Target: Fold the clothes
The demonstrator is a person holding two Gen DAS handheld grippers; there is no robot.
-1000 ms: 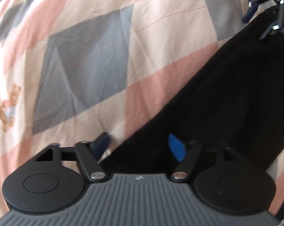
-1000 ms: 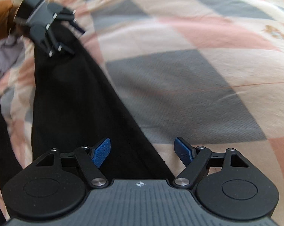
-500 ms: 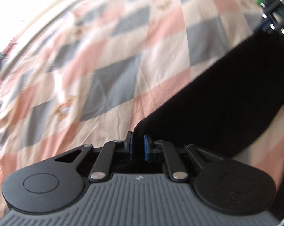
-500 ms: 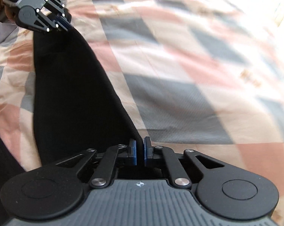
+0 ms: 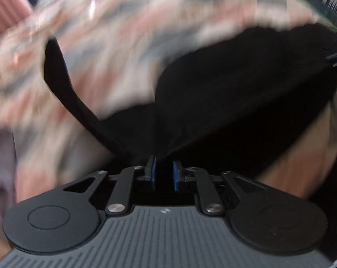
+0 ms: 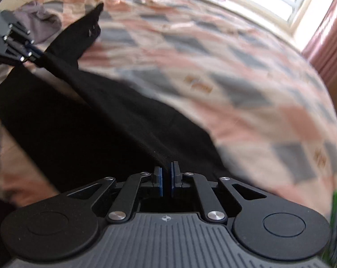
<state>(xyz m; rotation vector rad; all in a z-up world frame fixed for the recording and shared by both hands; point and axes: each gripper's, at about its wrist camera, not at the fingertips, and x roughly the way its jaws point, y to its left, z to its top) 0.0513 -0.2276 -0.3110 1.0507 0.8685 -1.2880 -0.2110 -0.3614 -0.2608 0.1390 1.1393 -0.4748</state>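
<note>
The left hand-held gripper (image 5: pixel 164 174) and the right hand-held gripper (image 6: pixel 166 181) are each clamped on an edge of the black knit garment (image 6: pixel 83 120), which hangs stretched between them over the pink-and-grey checked bed quilt (image 6: pixel 246 84) (left view blurred). The right's jaws have just eased slightly, fabric between them.

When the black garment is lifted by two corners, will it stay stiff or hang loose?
Probably loose: the black garment sags between the left gripper and right gripper. One narrow part trails freely, so it may swing.
</note>
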